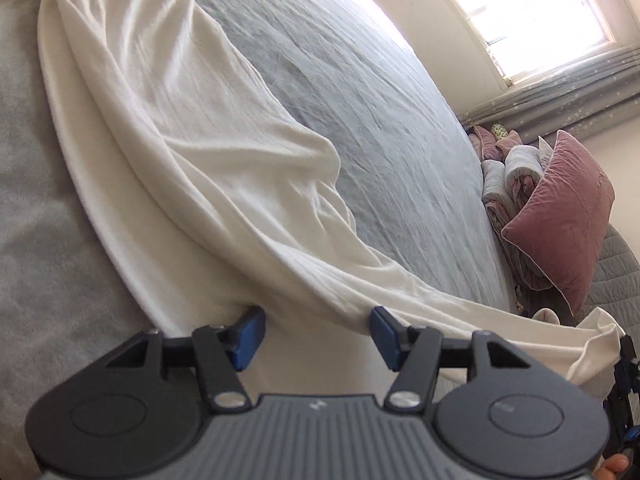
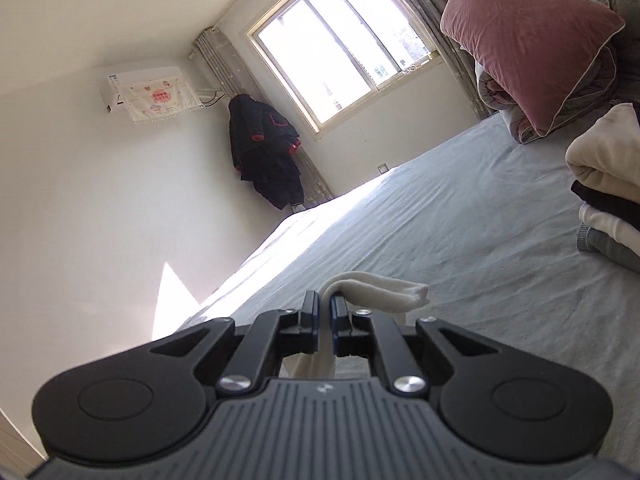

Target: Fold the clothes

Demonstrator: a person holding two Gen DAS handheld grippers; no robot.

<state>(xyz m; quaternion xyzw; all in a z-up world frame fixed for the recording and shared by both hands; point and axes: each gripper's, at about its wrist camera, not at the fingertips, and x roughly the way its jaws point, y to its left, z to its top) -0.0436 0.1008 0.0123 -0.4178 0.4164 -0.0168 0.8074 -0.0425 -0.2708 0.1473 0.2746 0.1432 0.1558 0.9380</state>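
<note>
On the grey bed point(image 1: 400, 128) the white garment point(image 1: 192, 160) is spread, its hem pinched by the closed right gripper point(image 2: 324, 312), while the left gripper point(image 1: 318, 334) is held open beside it; no writing can be read.

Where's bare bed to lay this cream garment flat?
Free: the grey sheet between the right claw and the window wall, and beyond the cream garment. Crowded: the headboard side, with the pink pillow, bundled quilt and folded stack.
</note>
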